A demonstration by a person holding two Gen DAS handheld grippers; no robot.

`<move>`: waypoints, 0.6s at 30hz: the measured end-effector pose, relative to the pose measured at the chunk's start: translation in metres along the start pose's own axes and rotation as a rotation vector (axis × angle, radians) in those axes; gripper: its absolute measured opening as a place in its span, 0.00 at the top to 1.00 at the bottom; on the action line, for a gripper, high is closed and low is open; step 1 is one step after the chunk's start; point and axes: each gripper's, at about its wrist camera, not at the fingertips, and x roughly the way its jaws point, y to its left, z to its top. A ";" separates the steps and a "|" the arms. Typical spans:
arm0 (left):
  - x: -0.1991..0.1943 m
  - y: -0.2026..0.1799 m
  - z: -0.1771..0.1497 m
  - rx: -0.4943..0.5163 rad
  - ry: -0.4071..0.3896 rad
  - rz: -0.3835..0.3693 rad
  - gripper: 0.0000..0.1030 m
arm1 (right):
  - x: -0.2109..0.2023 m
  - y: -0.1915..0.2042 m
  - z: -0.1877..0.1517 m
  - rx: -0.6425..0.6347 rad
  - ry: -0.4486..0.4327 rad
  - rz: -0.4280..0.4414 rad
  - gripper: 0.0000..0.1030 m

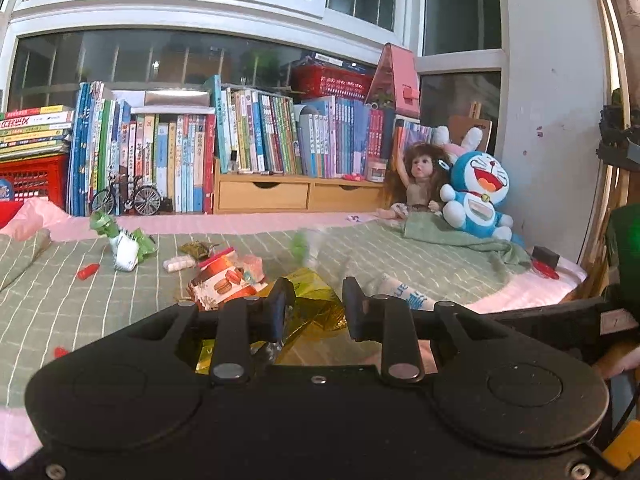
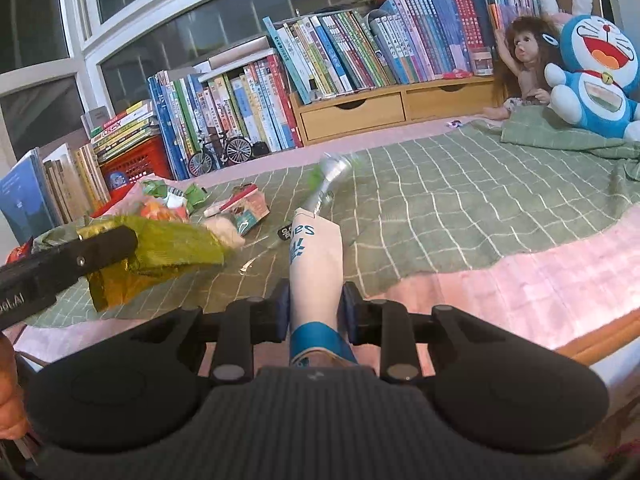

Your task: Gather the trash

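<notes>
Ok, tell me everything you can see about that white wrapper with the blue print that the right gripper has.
The white wrapper is a long, narrow, soft-looking packet with blue lettering and a blue band near its lower end. The right gripper is shut on it, one pad on each side, holding it pointing away over the green checked blanket. A silvery green-tipped piece shows beyond its far end; whether they join is unclear.

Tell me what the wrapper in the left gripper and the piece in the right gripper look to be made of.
Gold-green wrapper: thin metallised foil or film, glossy, sharply creased. White-and-blue tube in the right gripper: matte printed paper or card, probably; smooth, unwrinkled.
</notes>
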 end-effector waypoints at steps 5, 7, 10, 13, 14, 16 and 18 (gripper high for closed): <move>-0.006 0.004 -0.007 -0.008 0.015 0.011 0.74 | 0.001 0.006 -0.004 -0.012 0.014 0.004 0.70; -0.008 0.005 -0.009 -0.011 0.019 0.012 0.74 | 0.003 0.009 -0.005 -0.017 0.024 0.006 0.70; -0.008 0.005 -0.012 -0.007 0.020 0.012 0.74 | 0.005 0.012 -0.007 -0.023 0.031 0.006 0.70; -0.007 0.003 -0.013 0.009 0.021 0.009 0.74 | 0.007 0.013 -0.008 -0.025 0.038 0.004 0.70; -0.006 0.003 -0.014 0.017 0.024 0.005 0.74 | 0.008 0.012 -0.009 -0.026 0.042 0.003 0.70; -0.003 0.001 -0.017 0.034 0.034 -0.002 0.73 | 0.008 0.012 -0.009 -0.026 0.047 -0.001 0.70; 0.001 -0.001 -0.020 0.053 0.046 -0.005 0.67 | 0.009 0.010 -0.010 -0.024 0.054 -0.003 0.70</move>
